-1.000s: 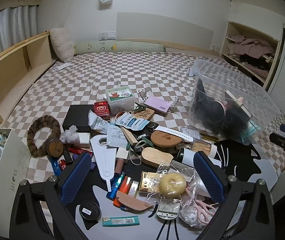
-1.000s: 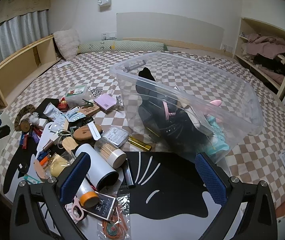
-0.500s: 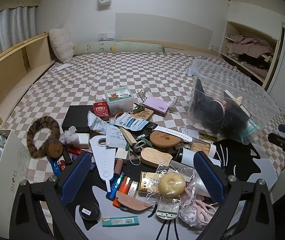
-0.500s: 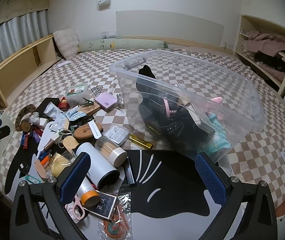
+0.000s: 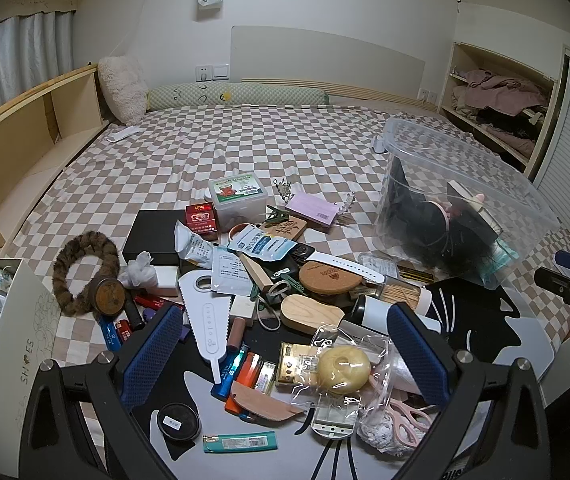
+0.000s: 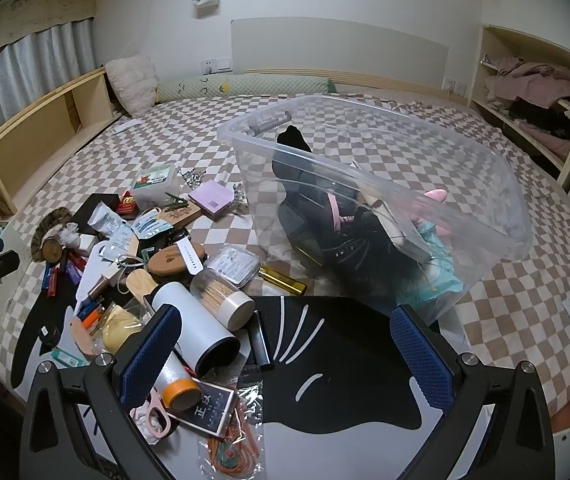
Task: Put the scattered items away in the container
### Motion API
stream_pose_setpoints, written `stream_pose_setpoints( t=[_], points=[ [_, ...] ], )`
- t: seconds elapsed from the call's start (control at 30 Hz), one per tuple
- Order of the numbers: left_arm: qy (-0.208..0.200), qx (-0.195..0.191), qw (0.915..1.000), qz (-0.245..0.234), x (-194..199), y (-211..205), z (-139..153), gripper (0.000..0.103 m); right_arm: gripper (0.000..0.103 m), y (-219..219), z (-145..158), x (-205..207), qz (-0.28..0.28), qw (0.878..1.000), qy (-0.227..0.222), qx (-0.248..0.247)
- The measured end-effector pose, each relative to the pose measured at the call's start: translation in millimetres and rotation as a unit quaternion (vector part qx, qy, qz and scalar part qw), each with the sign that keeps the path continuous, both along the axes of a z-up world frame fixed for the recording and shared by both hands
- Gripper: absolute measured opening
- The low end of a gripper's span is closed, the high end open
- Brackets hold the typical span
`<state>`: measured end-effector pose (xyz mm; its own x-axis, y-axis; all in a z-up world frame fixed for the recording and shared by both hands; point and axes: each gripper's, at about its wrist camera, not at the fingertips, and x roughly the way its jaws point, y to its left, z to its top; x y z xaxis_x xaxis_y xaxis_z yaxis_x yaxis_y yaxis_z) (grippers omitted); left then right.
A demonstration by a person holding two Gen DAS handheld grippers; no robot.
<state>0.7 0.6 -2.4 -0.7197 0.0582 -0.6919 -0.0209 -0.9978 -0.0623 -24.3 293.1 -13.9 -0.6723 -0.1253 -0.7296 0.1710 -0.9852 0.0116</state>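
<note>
Left wrist view, tongs: the left tongs (image 5: 285, 350) are hovering with their blue pads wide apart, gripping nothing.
Left wrist view, between the pads: a yellow ring in a clear packet (image 5: 343, 366) is lying just ahead, beside a white serrated cutter (image 5: 207, 320) and some lighters (image 5: 245, 372).
Left wrist view, container: the clear container (image 5: 457, 196) is sitting well ahead and to the right of the tongs, on the checked bed (image 5: 205, 152), already holding dark items.
Left wrist view, step: judging by the pile, sorting is partly done; a pick-up seems to be in preparation.
Right wrist view, tongs: the right tongs (image 6: 285, 350) are also hanging spread apart and empty, over a black cat-shaped mat (image 6: 345, 360).
Right wrist view, near the left pad: a white cylinder (image 6: 195, 326) and a jar of toothpicks (image 6: 223, 300) are lying just ahead.
Right wrist view, container: it is standing straight ahead, tilted, its open rim facing these tongs.
Next move: it probably calls for lowering onto one item, closing, then carrying it over the rim.
In the way: items are overlapping tightly, so neighbours may be dragged along; crinkly packets may slip.
</note>
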Motion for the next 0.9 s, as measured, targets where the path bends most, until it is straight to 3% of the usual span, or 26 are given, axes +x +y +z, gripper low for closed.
stream_pose_setpoints(
  t=[0.9],
  points=[
    [-0.008,0.01,0.9999,-0.005,-1.7,-0.7,-1.9,0.103,0.103,2.3,-2.4,-2.0,0.002,1.0,-0.012,-0.007]
  ],
)
